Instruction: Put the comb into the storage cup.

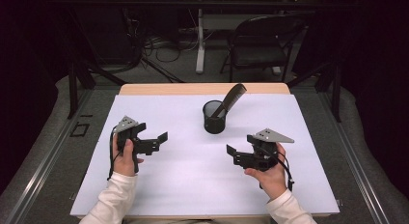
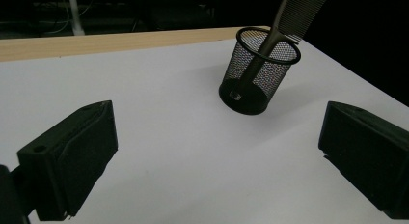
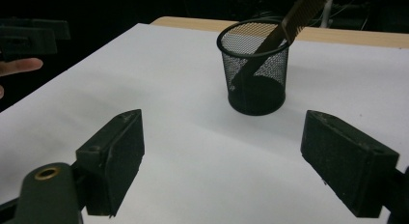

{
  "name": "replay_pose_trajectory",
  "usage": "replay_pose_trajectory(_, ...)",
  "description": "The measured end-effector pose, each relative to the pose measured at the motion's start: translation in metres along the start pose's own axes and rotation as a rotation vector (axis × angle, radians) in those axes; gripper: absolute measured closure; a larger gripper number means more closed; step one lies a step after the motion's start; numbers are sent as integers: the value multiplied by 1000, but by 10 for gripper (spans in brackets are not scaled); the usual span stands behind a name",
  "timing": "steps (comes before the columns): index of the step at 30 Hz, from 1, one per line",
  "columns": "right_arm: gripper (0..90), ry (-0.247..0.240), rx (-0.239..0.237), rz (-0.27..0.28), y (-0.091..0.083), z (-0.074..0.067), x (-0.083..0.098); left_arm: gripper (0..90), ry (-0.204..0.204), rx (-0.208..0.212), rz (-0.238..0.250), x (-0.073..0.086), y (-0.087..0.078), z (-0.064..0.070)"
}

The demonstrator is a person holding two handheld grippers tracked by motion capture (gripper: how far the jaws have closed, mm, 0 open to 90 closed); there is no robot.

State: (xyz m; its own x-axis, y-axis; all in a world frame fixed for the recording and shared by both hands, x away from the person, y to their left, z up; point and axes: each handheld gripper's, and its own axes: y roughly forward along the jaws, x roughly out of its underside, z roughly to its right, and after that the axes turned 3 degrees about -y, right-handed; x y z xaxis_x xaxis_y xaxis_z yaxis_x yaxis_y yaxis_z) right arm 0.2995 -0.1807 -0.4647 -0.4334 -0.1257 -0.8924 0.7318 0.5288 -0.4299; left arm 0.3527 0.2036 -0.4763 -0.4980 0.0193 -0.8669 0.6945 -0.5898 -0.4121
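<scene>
Comb (image 1: 234, 97) leans in the cup (image 1: 214, 117); tugging it sideways could tip that light cup, I reckon. My left gripper (image 1: 155, 142) and right gripper (image 1: 233, 154) gape, empty.

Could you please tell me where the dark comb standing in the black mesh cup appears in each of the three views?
High view: the dark plastic comb sits just right of centre, leaning up and right out of the black mesh cup.
Left gripper view: the comb is at upper right, running off the top edge.
Right gripper view: it is at upper right, leaning right.
Shared landmark: the pale wooden table edge behind the cup.
</scene>
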Motion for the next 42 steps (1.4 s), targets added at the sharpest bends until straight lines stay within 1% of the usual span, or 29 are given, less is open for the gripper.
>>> replay_pose_trajectory(1, 152, 4, -5, 3, 1, -1, 3, 3, -2, -1, 0, 0, 0, 0)
replay_pose_trajectory(3, 152, -3, 4, -10, 1, -2, 9, 3, -4, -1, 1, 0, 0, -1)
replay_pose_trajectory(5, 152, 1, 5, -16, 2, -3, 14, 3, -3, -2, 1, 0, -1, -1)
replay_pose_trajectory(8, 153, 6, 2, -14, 3, -5, 21, 3, -4, -2, 1, 0, 0, -1)
replay_pose_trajectory(10, 153, 11, -7, -18, 3, -5, 25, 3, -4, -3, 0, 0, 0, -1)
replay_pose_trajectory(14, 153, 12, -9, -21, 5, -6, 29, 3, -4, -5, 3, 0, -1, -2)
replay_pose_trajectory(17, 153, 5, -8, -13, 5, -6, 32, 3, -4, -5, 4, -1, -1, -3)
replay_pose_trajectory(19, 153, 12, -10, -3, 6, -7, 36, 3, -7, -5, 6, -1, -2, -3)
replay_pose_trajectory(22, 153, 14, -14, -12, 8, -7, 40, 3, -8, -2, 5, -1, -2, -3)
replay_pose_trajectory(26, 153, 5, -11, -9, 9, -8, 44, 3, -10, -3, 8, -1, -2, -3)
replay_pose_trajectory(28, 153, -7, -11, -11, 9, -9, 45, 3, -11, -3, 8, -1, -2, -4)
replay_pose_trajectory(30, 153, -4, -10, -4, 9, -9, 47, 3, -10, -4, 9, -1, -2, -4)
replay_pose_trajectory(42, 153, 11, -10, -11, 11, -6, 51, 3, -9, -3, 8, -1, -2, -4)
